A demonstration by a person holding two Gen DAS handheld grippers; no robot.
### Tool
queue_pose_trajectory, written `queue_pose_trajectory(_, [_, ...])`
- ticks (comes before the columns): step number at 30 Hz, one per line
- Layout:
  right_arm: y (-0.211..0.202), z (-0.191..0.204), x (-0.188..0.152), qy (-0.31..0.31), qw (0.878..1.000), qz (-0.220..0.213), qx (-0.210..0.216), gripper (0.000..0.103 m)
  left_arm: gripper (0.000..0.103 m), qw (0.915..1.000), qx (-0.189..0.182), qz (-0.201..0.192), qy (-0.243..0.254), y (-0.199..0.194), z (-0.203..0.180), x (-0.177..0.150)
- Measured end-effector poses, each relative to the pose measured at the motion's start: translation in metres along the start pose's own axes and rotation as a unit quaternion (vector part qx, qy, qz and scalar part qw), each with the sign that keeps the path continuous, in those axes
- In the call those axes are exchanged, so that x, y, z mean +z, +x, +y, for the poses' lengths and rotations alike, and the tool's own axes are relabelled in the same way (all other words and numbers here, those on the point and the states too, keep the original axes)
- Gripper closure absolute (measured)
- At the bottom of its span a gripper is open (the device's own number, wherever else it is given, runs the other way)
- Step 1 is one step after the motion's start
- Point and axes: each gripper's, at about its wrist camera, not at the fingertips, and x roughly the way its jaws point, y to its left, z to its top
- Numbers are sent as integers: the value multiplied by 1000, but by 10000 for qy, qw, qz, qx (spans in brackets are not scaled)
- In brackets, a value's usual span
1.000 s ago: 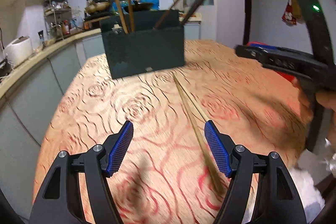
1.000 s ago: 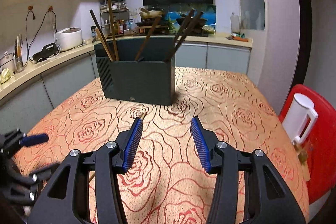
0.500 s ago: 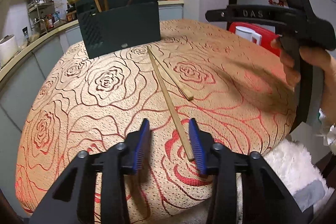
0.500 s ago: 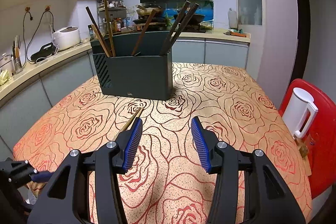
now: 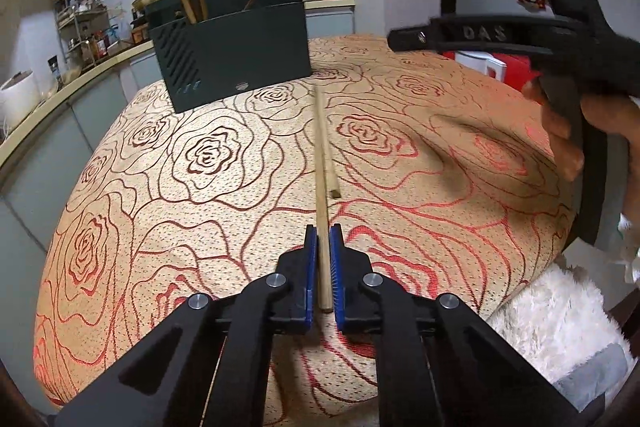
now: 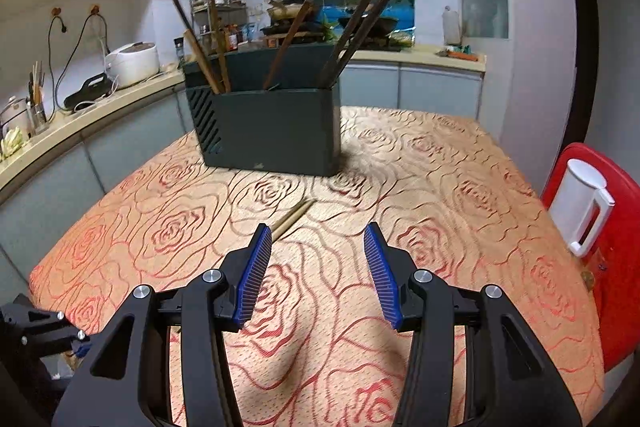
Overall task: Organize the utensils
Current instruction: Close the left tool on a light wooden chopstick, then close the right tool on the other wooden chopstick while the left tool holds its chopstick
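Bamboo-pale, a chopstick (image 5: 321, 163) lay on the rose-patterned tablecloth (image 5: 208, 187), its near end clamped between the blue pads of the left gripper (image 5: 323, 267), whose jaws had just been closing on it; a shorter second stick (image 5: 333, 183) showed only partly behind it. Farther off stood the dark utensil holder (image 5: 236, 59), its small front mark unreadable. To the right, the right gripper (image 6: 316, 267), lettered "DAS", had its jaws apart and empty.

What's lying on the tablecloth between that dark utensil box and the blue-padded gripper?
In the left wrist view, two light wooden chopsticks stretch from the utensil box to the left gripper, which clamps one.
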Motion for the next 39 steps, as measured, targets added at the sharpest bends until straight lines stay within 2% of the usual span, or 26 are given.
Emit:
queue_pose_trajectory(12, [21, 44, -26, -309, 9953, 668, 623, 56, 97, 9960, 360, 171, -800, 6, 35, 3])
queue_pose_trajectory(19, [30, 74, -39, -627, 9898, 917, 892, 56, 96, 9948, 430, 198, -907, 6, 41, 5])
queue_pose_trajectory(25, [34, 76, -44, -749, 9885, 1077, 747, 57, 96, 9950, 429, 195, -885, 6, 41, 5])
queue_pose_trajectory(26, [33, 74, -44, -740, 9890, 1076, 700, 61, 96, 9950, 434, 194, -875, 6, 41, 5])
queue_pose_trajectory(33, [28, 49, -43, -453, 9922, 1124, 286, 69, 96, 9949, 425, 187, -899, 7, 41, 5])
queue_pose_trajectory(39, [27, 45, -47, -311, 9922, 1099, 497, 72, 96, 9951, 435, 172, -876, 7, 41, 5])
